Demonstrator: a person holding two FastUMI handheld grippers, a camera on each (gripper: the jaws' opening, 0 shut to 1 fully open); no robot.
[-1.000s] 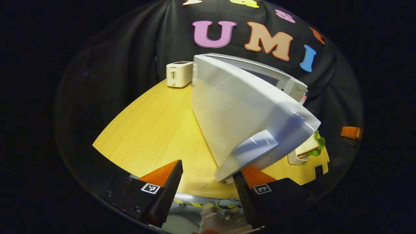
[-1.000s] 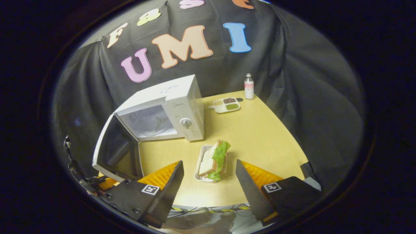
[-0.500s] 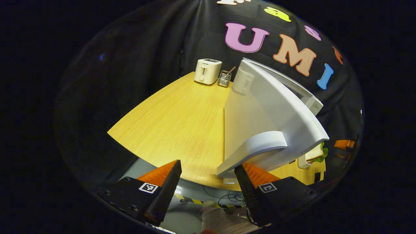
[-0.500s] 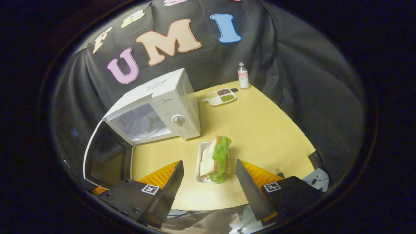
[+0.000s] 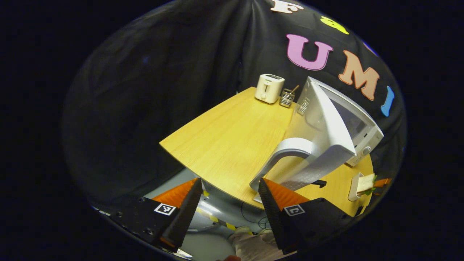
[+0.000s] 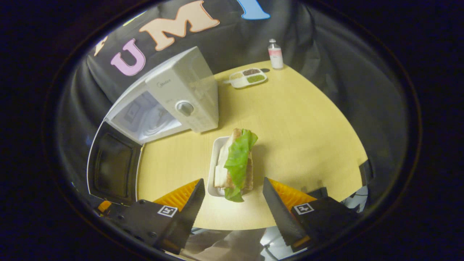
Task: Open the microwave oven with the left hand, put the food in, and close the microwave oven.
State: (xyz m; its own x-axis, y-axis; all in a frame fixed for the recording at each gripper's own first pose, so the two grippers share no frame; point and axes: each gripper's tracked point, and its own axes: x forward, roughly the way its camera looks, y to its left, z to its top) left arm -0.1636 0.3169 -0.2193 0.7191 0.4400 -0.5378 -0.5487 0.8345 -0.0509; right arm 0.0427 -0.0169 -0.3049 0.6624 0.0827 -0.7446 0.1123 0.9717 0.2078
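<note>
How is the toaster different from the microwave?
The toaster looks much smaller than the microwave. The toaster has slots on top; the microwave has a door at the front, and that door hangs wide open. The toaster stands in the table's far corner beside a little basket; the microwave stands closer, near the sandwich. Both are pale and boxy.

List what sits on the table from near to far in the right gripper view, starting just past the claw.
Sandwich on its white tray → microwave, door open → divided dish → bottle.
</note>
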